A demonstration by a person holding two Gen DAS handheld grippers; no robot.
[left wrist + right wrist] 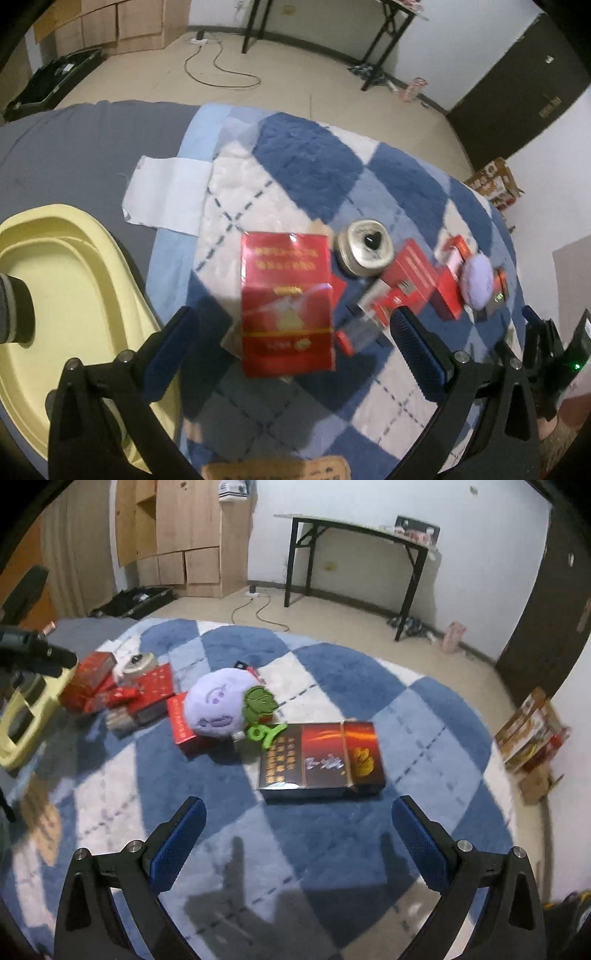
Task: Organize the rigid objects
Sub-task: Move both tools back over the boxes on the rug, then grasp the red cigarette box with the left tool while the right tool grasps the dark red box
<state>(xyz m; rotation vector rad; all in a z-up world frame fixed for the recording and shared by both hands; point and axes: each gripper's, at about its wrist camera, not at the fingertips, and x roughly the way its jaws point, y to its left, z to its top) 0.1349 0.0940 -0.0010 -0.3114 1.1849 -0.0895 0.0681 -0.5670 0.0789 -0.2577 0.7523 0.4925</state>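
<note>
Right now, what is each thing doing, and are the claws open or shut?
left claw: open, empty, either side of the big red box
right claw: open, empty
big red box: lying flat
round tin: lid on
dark box: lying flat, closed
purple plush: leaning on a red box
yellow tray: holds nothing I can see

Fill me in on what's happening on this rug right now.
A person is sorting small boxes on a blue checked rug with two handheld grippers. The left gripper is open over a red box, with a yellow tray to its left. The right gripper is open too, lined up on a dark brown box. Neither holds anything. A purple plush, a round tin and more red boxes sit unsorted.
</note>
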